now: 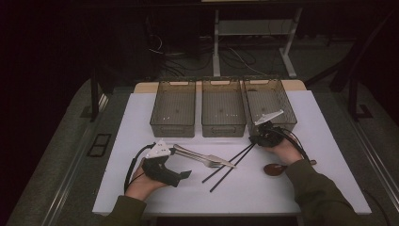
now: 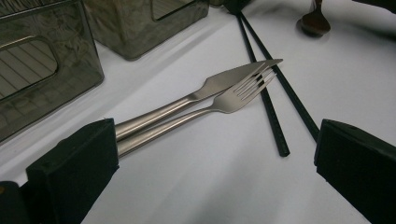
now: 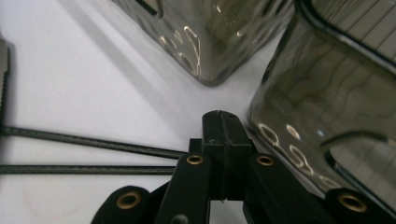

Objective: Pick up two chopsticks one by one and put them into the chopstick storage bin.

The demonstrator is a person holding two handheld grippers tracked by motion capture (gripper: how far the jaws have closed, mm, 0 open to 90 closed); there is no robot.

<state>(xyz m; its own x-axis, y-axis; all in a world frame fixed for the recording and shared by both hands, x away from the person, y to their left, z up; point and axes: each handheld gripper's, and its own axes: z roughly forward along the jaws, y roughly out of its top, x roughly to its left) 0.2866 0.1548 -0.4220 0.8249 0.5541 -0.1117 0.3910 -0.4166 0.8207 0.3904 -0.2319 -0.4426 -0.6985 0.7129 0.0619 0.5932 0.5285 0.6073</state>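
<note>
Between shut right tool's (image 3: 223,140) jaws, chopsticks (image 3: 93,156).

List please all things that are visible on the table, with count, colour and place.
bins: three, smoky clear, in a row at the far side of the table.
chopsticks: two, black, centre of the table, far ends between the right gripper's jaws.
knife: one, silver, left of centre, beside the fork.
fork: one, silver, against the knife, tines over a chopstick.
spoon: one, dark brown, near the right hand.
table: one, white top.
left gripper: one, black, jaws open, held at the cutlery handles.
right gripper: one, black, shut on the chopsticks.
hands: two, olive sleeves, at the near edge.
</note>
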